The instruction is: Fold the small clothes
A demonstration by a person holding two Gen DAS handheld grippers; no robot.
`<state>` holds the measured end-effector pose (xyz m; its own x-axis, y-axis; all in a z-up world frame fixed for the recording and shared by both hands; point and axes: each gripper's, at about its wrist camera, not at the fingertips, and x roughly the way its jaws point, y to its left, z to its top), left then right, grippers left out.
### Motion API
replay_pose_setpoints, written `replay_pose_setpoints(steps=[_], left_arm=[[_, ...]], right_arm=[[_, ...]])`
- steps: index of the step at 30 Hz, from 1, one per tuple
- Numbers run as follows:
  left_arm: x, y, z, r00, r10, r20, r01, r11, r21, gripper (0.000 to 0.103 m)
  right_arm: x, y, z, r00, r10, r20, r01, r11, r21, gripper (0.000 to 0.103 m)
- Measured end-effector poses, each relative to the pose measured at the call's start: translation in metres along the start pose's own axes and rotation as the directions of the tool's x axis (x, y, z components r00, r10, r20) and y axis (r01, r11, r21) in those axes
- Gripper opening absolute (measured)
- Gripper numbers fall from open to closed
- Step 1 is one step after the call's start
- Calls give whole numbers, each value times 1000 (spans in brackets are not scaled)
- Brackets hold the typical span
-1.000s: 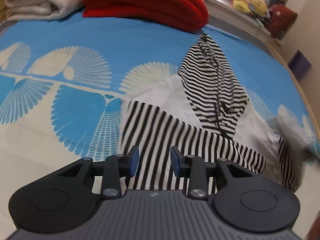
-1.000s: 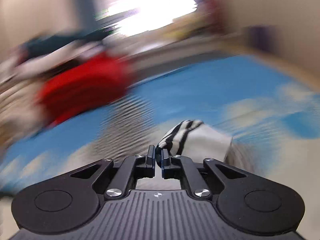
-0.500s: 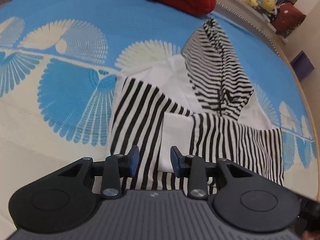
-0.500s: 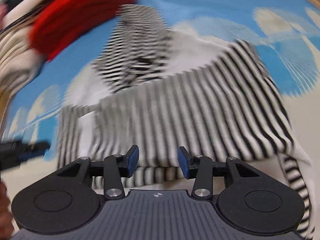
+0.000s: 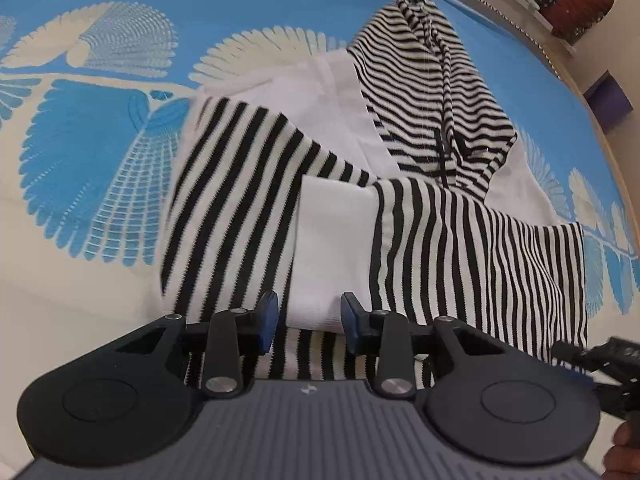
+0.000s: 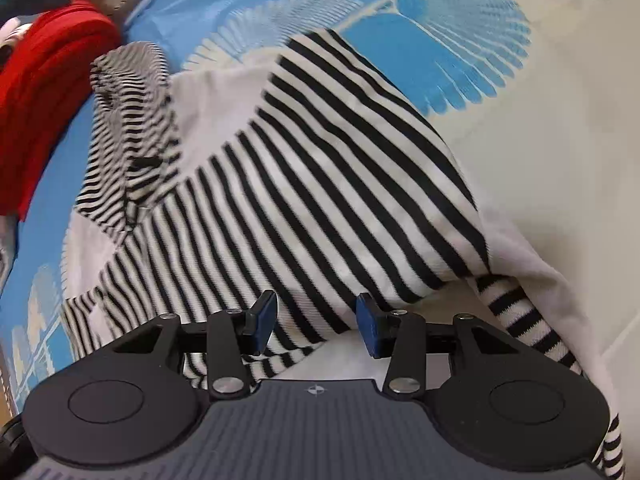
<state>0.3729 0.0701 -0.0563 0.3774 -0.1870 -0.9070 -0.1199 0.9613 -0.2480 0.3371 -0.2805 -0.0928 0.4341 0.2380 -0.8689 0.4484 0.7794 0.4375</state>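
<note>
Striped black-and-white knit makes up the small hooded top [image 5: 400, 208], which lies partly folded on a bed covered by a blue and cream bedspread [image 5: 100, 152] with a fan-shaped pattern. Its hood [image 5: 432, 92] points toward the far edge of the bed, and both striped sleeves are laid across the white body panel, one cuff showing as a plain white band [image 5: 332, 240] near the middle. The left hand-held gripper [image 5: 308, 316] hangs just above the near hem with its blue-padded jaws partly apart and nothing between the pads. The right hand-held gripper [image 6: 316, 318] hangs over the same hem from the other side; its jaws have just been opening and now stand partly apart, with striped cloth seen past them but not pinched. In the left wrist view the tip of the right hand-held gripper shows at the lower right edge, beside a bit of the person's hand [image 5: 624, 452]. A folded red garment [image 6: 44, 92] sits at the far side of the bed, near the hood.
</note>
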Motion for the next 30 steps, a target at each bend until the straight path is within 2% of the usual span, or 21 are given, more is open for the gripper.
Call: replay_pose_setpoints(steps=[3, 6, 7, 8, 9, 11, 17, 19, 21, 23, 25, 26, 27, 29, 30], left_arm=[[8, -4, -2, 1000, -2, -12, 2, 1000, 15, 38], [14, -8, -4, 1000, 18, -14, -18, 999, 39, 37], [14, -11, -4, 1000, 27, -8, -27, 998, 56, 34], [13, -13, -5, 999, 33, 1, -33, 997, 74, 23], [13, -14, -5, 999, 36, 10, -37, 995, 87, 17], [9, -15, -5, 999, 32, 25, -34, 994, 101, 13], [-37, -25, 1, 993, 27, 116, -38, 995, 88, 11], [-59, -28, 1, 983, 57, 173, -72, 994, 79, 12], [-72, -25, -2, 969, 136, 207, -151, 987, 56, 12], [-72, -17, -4, 969, 170, 177, -176, 984, 19, 15], [-60, -7, -3, 986, 145, 81, -145, 989, -4, 19], [-56, -3, -3, 989, 136, 59, -135, 991, -8, 20], [-55, -1, -4, 986, 153, 68, -152, 988, -15, 20], [-59, 0, -3, 980, 166, 110, -167, 986, 0, 21], [-60, -2, -1, 981, 152, 117, -154, 988, 10, 21]], right_arm=[[-12, 12, 5, 999, 29, 40, -26, 998, -64, 47], [-19, 18, 13, 996, 22, 83, -12, 994, -112, 48], [-20, 19, 14, 996, 18, 91, -7, 992, -122, 48], [-19, 20, 16, 996, 15, 91, -4, 992, -127, 48], [-17, 20, 18, 996, 16, 87, -5, 992, -123, 48], [-16, 18, 19, 997, 22, 71, -15, 994, -109, 48], [-11, 15, 16, 999, 18, 47, -14, 997, -71, 48], [-9, 13, 14, 999, 10, 44, -8, 998, -56, 48], [-8, 11, 13, 999, 1, 46, 0, 999, -36, 48], [-5, 9, 13, 999, -20, 43, 21, 999, -24, 48], [2, 0, 13, 998, -56, 29, 56, 998, 4, 48], [7, -6, 14, 996, -84, 18, 83, 996, 19, 48], [12, -14, 15, 993, -120, 8, 120, 992, 42, 47], [18, -31, 17, 990, -141, -10, 141, 984, 106, 27], [17, -35, 18, 990, -142, -11, 143, 982, 124, 23]])
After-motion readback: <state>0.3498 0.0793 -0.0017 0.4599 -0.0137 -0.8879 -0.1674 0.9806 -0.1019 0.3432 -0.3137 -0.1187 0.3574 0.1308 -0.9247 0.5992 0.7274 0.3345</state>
